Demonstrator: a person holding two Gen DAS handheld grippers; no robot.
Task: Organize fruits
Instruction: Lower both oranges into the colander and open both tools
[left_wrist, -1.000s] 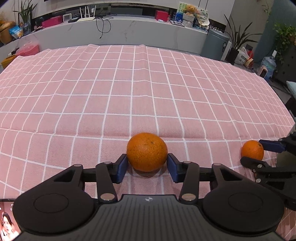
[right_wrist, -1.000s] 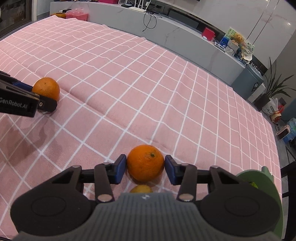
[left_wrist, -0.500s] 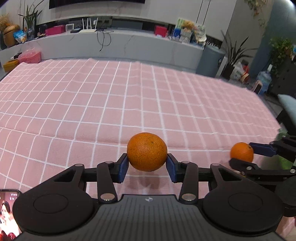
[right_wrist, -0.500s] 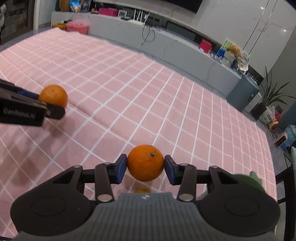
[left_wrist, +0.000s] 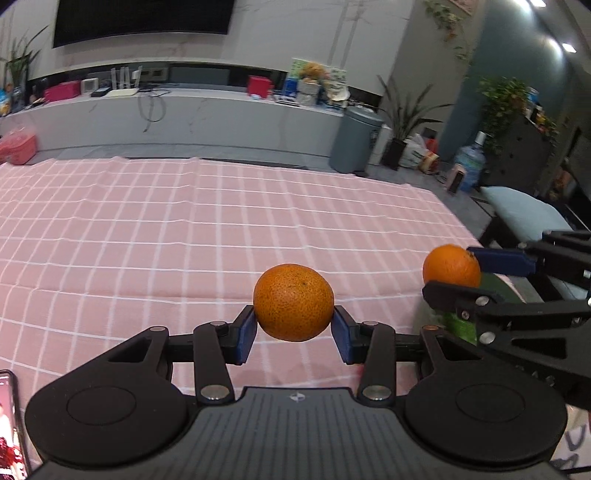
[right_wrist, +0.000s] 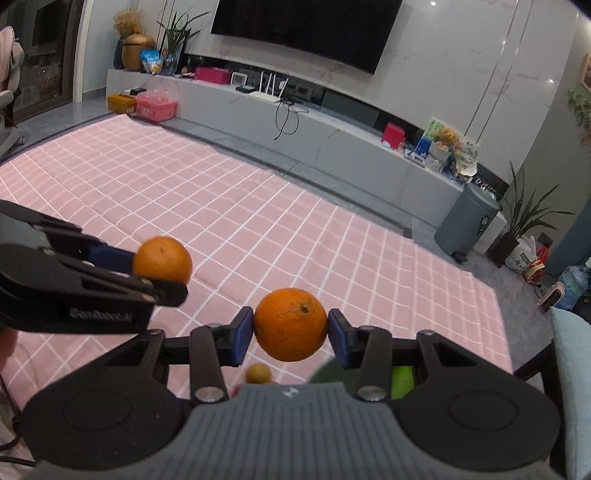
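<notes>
Left gripper (left_wrist: 294, 334) clamps orange (left_wrist: 293, 312), right gripper (right_wrist: 291, 336) clamps second orange (right_wrist: 290, 324); both lifted above pink cloth (left_wrist: 147, 229). Small brown fruit (right_wrist: 258, 373) on cloth below second orange. Placing remains.

We see the left claw (left_wrist: 293, 334) clamping an orange (left_wrist: 293, 312) between its blue pads (left_wrist: 245, 332), the fruit lifted clear of the pink checked cloth (left_wrist: 184, 229). At the right edge the right claw (left_wrist: 452, 275) pinches a second orange (left_wrist: 450, 265). Something green (left_wrist: 458, 325) sits below it, possibly a bowl; too hidden to say.
</notes>
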